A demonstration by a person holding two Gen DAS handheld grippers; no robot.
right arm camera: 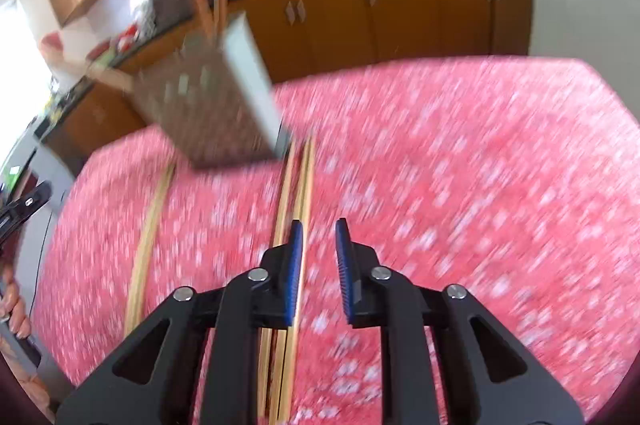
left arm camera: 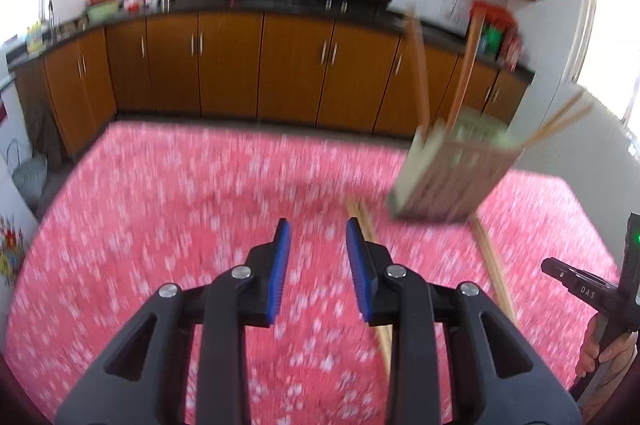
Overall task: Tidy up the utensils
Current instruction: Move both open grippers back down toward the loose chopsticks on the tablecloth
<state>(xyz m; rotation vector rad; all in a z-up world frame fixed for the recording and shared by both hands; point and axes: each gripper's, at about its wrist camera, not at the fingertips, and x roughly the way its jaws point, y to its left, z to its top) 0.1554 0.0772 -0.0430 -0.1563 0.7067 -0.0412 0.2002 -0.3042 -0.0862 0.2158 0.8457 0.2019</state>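
A slatted brown utensil holder (left arm camera: pixel 452 173) (right arm camera: pixel 208 97) stands on the red flowered tablecloth (left arm camera: pixel 180 205) with a few chopsticks (left arm camera: pixel 420 65) sticking out of it. Loose bamboo chopsticks lie on the cloth. One pair (left arm camera: pixel 370 229) runs under the right finger of my left gripper (left arm camera: pixel 318 225), and another pair (left arm camera: pixel 494 265) lies further right. My left gripper is open and holds nothing. My right gripper (right arm camera: pixel 319 225) stands narrowly open above the cloth, also holding nothing, and a pair of chopsticks (right arm camera: pixel 306 177) passes beneath its left finger. A further pair (right arm camera: pixel 150 233) lies to the left. Both views are blurred.
Orange kitchen cabinets (left arm camera: pixel 260 65) and a dark counter with pots line the far wall beyond the table. A hand (left arm camera: pixel 608 349) holding the other gripper shows at the right edge of the left wrist view. A hand (right arm camera: pixel 12 305) also shows at the left edge of the right wrist view.
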